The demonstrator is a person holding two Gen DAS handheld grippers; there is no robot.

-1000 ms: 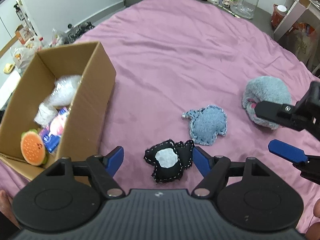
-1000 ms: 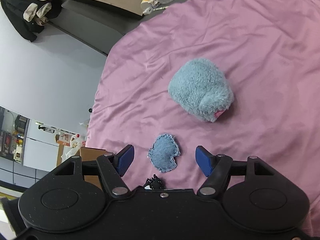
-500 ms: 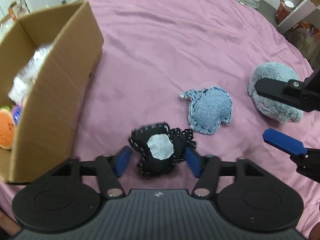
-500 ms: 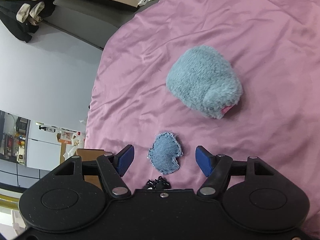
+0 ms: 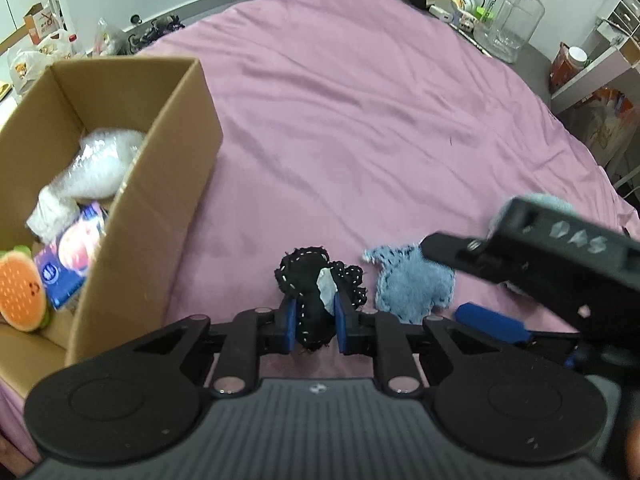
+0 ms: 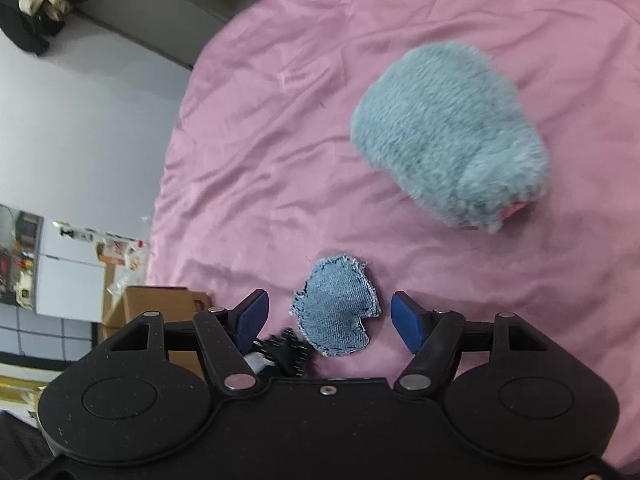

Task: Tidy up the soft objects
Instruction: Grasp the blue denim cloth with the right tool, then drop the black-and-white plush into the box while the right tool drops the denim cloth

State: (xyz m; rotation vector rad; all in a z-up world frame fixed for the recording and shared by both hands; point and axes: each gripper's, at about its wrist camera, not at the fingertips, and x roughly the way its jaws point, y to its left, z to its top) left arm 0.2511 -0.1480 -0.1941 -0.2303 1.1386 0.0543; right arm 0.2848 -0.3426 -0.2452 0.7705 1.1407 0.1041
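My left gripper (image 5: 316, 326) is shut on a black stitched soft toy (image 5: 316, 280) with a white patch, squeezed between the blue pads just above the pink sheet. A blue denim soft toy (image 5: 412, 288) lies just to its right; it also shows in the right wrist view (image 6: 336, 310). My right gripper (image 6: 330, 322) is open, its jaws on either side of the denim toy and a little above it. A fluffy grey-blue plush (image 6: 452, 132) lies further out on the sheet. The right gripper (image 5: 480, 280) hides most of that plush in the left wrist view.
An open cardboard box (image 5: 176, 160) stands at the left on the pink bed sheet (image 5: 360, 120). It holds a burger plush (image 5: 20, 288), white bags and a packet. A glass jar (image 5: 508, 20) and shelves stand beyond the bed's far right edge.
My left gripper has closed on the black toy and lifted it upright. My right gripper has moved closer over the denim toy.
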